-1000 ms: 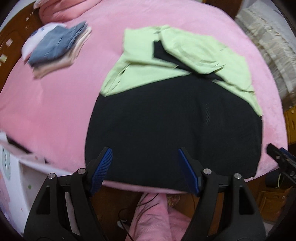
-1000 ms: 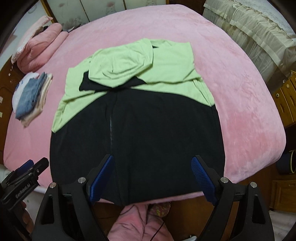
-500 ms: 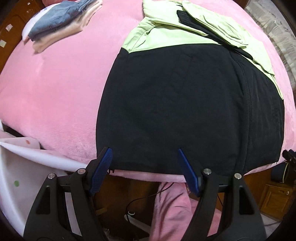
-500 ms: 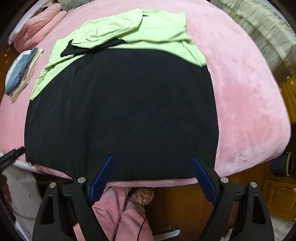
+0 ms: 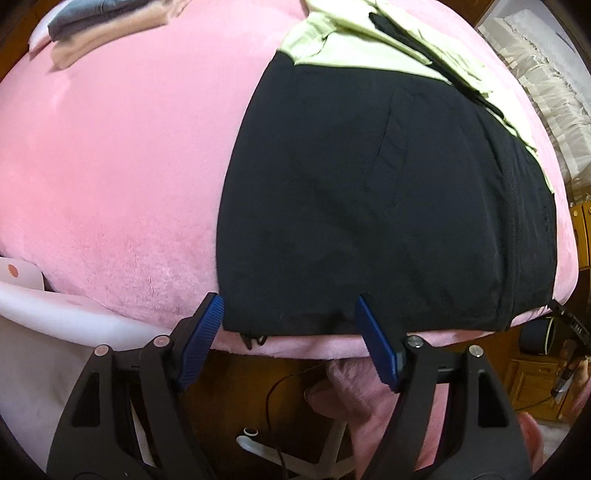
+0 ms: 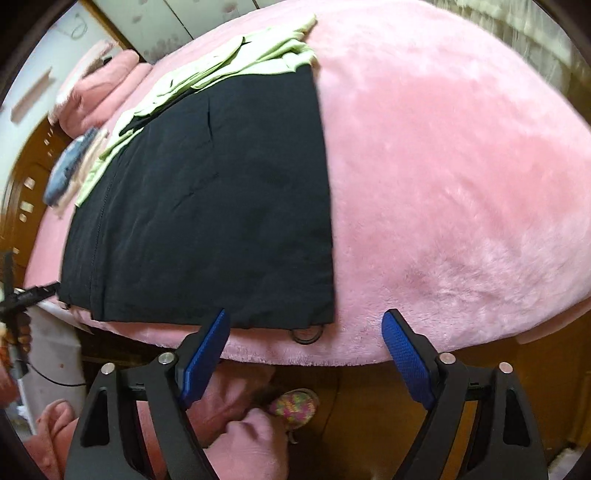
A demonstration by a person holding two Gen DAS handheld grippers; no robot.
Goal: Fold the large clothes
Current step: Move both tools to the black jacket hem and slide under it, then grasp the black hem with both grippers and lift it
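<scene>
the black and green jacket lay spread flat on the pink plush bed cover, its black lower part nearest me and the light green upper part folded in at the far end. its hem ran along the near edge of the bed, with a thin cord loop hanging out below the hem at the right corner.

my left gripper was low over the jacket's near left corner. its jaws had just been opening and stood wide apart, the left blue pad at the corner's outer side and the right pad against the hem further in. the hem sat between them but the pads were not pressed on it, so i had hold of nothing.

my right gripper was over the near right corner. its jaws had just been closing a little yet were wide, the left pad at the hem, the right pad over bare pink cover beside the jacket. nothing was gripped there either.

a stack of folded clothes sat well apart on the far left of the bed.
</scene>
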